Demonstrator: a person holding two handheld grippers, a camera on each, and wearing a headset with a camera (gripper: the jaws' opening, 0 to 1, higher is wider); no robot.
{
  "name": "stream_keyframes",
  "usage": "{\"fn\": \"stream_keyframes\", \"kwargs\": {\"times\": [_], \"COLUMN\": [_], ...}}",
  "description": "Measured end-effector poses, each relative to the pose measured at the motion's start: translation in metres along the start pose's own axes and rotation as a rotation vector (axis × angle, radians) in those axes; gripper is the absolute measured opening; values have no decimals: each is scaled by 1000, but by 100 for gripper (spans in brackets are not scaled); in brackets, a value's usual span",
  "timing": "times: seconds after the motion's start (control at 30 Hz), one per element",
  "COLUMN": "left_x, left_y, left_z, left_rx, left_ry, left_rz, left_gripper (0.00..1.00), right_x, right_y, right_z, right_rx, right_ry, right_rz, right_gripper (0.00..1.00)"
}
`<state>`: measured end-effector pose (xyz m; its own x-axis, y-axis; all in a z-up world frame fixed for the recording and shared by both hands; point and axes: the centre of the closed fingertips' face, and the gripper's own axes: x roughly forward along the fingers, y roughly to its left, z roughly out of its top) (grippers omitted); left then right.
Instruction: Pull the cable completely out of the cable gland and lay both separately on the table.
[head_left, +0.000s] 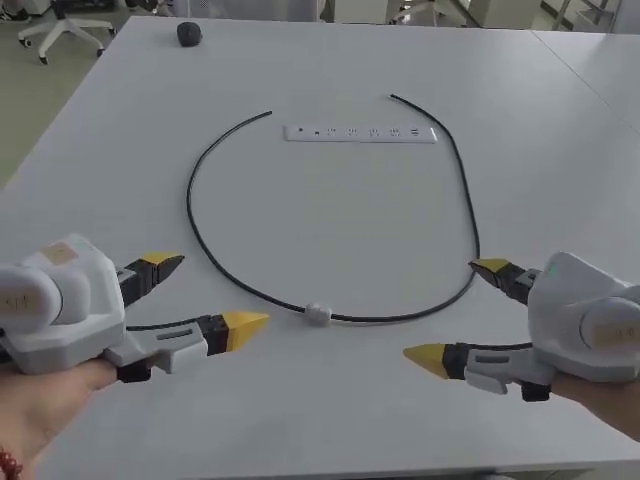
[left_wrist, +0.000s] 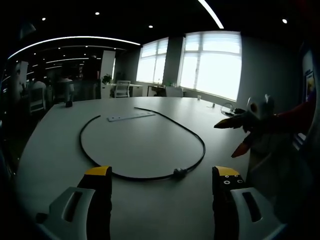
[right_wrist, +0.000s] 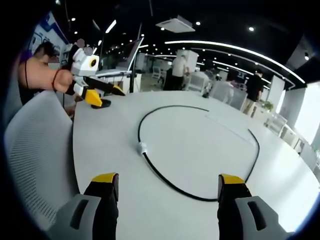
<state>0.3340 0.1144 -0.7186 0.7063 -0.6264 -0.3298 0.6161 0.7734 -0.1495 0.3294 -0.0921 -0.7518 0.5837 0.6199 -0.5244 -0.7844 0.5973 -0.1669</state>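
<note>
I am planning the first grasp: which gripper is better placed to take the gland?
Probably the left gripper: open, it sits nearer the gland than the right gripper does.

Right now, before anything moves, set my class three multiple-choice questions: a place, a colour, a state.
1. Where is the cable gland? A. on the cable; B. apart from it; C. in jaws.
2. Cable colour? A. white; B. black; C. yellow.
3. Left gripper and right gripper? A. both open; B. both shut; C. one shut.
1 A, cable runs through it; 2 B, dark on the white table; 3 A, jaws spread wide.
</note>
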Motion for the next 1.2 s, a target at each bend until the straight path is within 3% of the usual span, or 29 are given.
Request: {"fn": "stream_keyframes", "kwargs": {"times": [0.27,0.57,0.9,1.2], "left_x": [0,-4,-13,-17], "left_y": [-3,-5,-7,-6], "left_z": [0,8,16,16], "left_rx": [1,12,26,20], "left_ry": [0,-20,-50,-62], "left_rz": [-5,-7,-6,-9], "left_gripper": [83,82,83,83], "right_x": [9,26,59,78], "right_y": [8,20,40,52], "right_z": [5,16,34,28], "right_rx": [-36,-85,-154,-190], "right_ry": [13,50,68,132], "right_rz": [36,95,170,221], "right_gripper": [72,54,54,51]}}
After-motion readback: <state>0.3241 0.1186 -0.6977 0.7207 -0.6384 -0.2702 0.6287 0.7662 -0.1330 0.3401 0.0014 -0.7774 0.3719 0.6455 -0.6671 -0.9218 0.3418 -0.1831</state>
